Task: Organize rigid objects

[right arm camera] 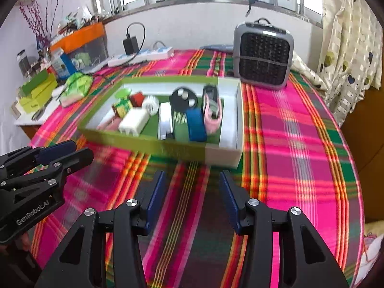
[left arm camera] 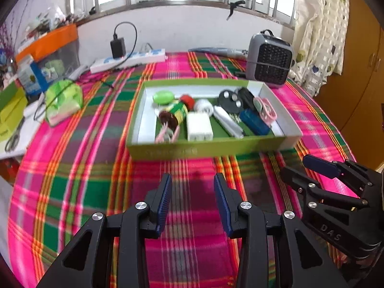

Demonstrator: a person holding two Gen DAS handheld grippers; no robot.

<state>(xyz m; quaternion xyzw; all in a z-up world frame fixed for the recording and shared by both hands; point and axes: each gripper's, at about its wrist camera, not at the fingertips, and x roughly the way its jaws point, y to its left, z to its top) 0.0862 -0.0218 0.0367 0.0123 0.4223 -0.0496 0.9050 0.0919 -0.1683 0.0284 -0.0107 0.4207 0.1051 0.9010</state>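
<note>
Plaid cloth, pink/green, covers the worktop (left arm camera: 72,192) & the green box (left arm camera: 206,146) sits mid-cloth, which I'll use as my ref pt.

Inside the box the rigid bits are already lined up side by side: white adapter (left arm camera: 199,127), blue case (left arm camera: 254,122), black key fob (left arm camera: 230,100), white stick (left arm camera: 228,122), pink-rimmed item (left arm camera: 264,108) at the right end, green disc (left arm camera: 163,97) at the back left, small can w/ green-yellow label (left arm camera: 177,114). Packed close, long ones mostly parallel, I'd say so they all fit in a single layer & stay easy to see.

Left gripper (left arm camera: 193,201) hovers over bare cloth on the near side of the box, fingers (left arm camera: 165,199) about half open, nothing between them. Right gripper (right arm camera: 192,199) also on the near side of the box, nearer its white right corner, fingers half apart, empty too. Both point down at the cloth short of the box wall, not into it, so neither is on a pick atm.

Grey fan heater (right arm camera: 264,57) stands behind the box's far right corner; power strip (left arm camera: 129,60) w/ black charger behind the far left. No loose item on the cloth near the box, so imo the sorting looks about done.
</note>
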